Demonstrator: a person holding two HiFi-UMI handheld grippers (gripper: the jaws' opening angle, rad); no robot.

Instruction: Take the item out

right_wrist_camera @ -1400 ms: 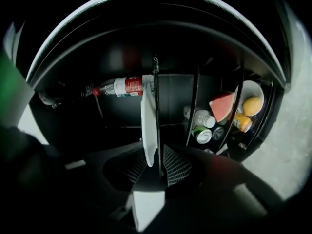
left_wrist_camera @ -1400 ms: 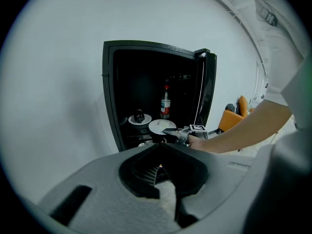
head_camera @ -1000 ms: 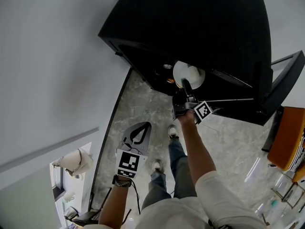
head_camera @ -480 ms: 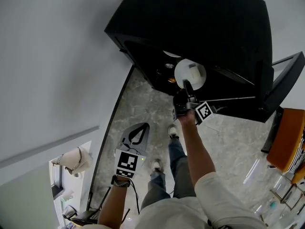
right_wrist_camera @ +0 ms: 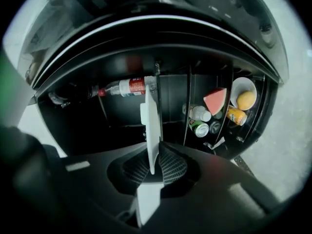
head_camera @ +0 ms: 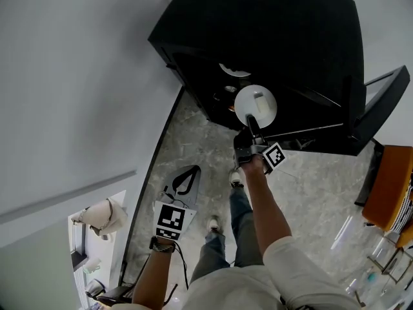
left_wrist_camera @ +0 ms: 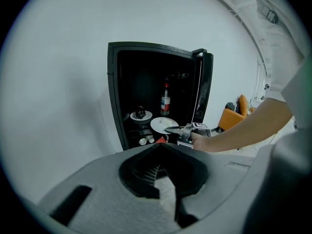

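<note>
At the open front of the black cabinet [head_camera: 277, 37], the right tool [head_camera: 250, 120] is clamped on the near rim of the white plate [head_camera: 255, 104]. Its jaws have just been closing on that rim. The plate is held level and carries a small pale item [head_camera: 258, 98]. Lower left, the left tool [head_camera: 186, 181] hangs with its jaws together, empty.

**Plate held at cabinet's mouth**

A person's right gripper [head_camera: 250, 120], its jaws just closing, clamps the near rim of a white plate [head_camera: 255, 102] carrying a small pale block [head_camera: 259, 99], at the opening of a black cabinet [head_camera: 277, 37] whose door [head_camera: 381, 108] stands open to the right. The left gripper [head_camera: 190, 175] hangs low and well apart, tips together and empty, above the marbled floor [head_camera: 193, 137] beside a white wall [head_camera: 77, 76].
</note>
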